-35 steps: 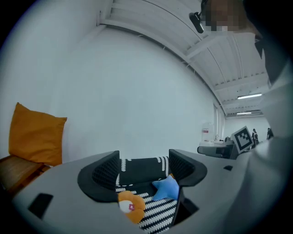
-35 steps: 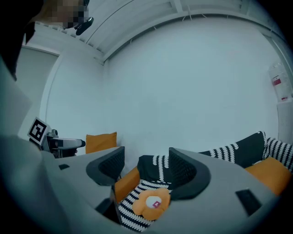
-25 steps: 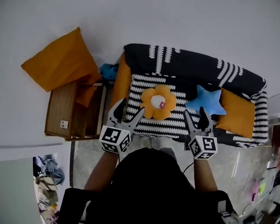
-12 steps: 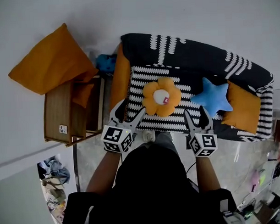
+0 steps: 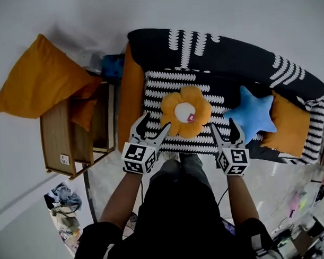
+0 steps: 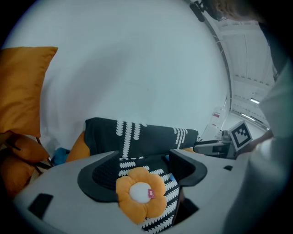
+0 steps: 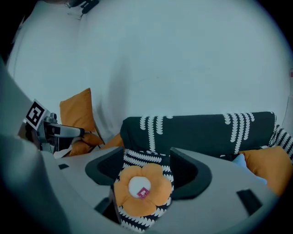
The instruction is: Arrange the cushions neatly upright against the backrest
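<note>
An orange flower cushion (image 5: pixel 186 111) with a white middle lies flat on the striped seat of the small black-and-white sofa (image 5: pixel 223 50). To its right a blue star cushion (image 5: pixel 250 117) leans near an orange square cushion (image 5: pixel 292 128) at the right armrest. Another orange cushion (image 5: pixel 129 95) stands against the left armrest. My left gripper (image 5: pixel 150 126) and right gripper (image 5: pixel 226 130) hover open at the seat's front edge, either side of the flower. Both gripper views frame the flower cushion (image 6: pixel 140 193) (image 7: pixel 142 189) between open jaws, apart from it. The star (image 7: pixel 245 165) shows at the right.
A wooden side table (image 5: pixel 74 132) stands left of the sofa with a large orange pillow (image 5: pixel 35 80) leaning on it and a smaller orange one inside. A blue object (image 5: pixel 112 67) sits behind the table. Clutter lies on the floor at lower left and lower right.
Both grippers have dropped and come closer to the sofa's front edge; the sofa and flower cushion now look larger and nearer. Jaws unchanged, nothing held.
</note>
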Tool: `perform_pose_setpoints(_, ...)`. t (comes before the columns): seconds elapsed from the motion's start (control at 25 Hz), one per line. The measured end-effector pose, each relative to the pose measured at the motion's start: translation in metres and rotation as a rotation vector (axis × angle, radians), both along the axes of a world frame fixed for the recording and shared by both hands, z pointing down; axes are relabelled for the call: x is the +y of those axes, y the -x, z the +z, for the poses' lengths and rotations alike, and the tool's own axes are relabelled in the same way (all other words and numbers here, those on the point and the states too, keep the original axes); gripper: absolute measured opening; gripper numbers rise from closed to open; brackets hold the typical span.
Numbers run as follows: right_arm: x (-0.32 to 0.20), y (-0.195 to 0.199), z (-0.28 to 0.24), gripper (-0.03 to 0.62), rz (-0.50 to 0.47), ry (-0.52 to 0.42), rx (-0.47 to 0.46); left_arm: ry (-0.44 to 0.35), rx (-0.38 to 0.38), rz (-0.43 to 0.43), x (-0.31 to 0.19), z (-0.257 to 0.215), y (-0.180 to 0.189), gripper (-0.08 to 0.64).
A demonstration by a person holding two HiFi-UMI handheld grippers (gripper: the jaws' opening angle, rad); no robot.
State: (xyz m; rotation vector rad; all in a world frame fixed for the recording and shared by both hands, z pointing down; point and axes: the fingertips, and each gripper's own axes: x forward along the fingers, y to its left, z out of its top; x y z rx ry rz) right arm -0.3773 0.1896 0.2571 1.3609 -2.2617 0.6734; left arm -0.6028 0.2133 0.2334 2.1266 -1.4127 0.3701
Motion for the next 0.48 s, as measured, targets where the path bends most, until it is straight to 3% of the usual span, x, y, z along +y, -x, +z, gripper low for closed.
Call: perform_pose_setpoints(0.48,-0.014,-0.009,0.164,0.326,-0.005,0.262,0.048,0.235,-0.035,-0.008,-0.014,0.159,-0.012,0.351)
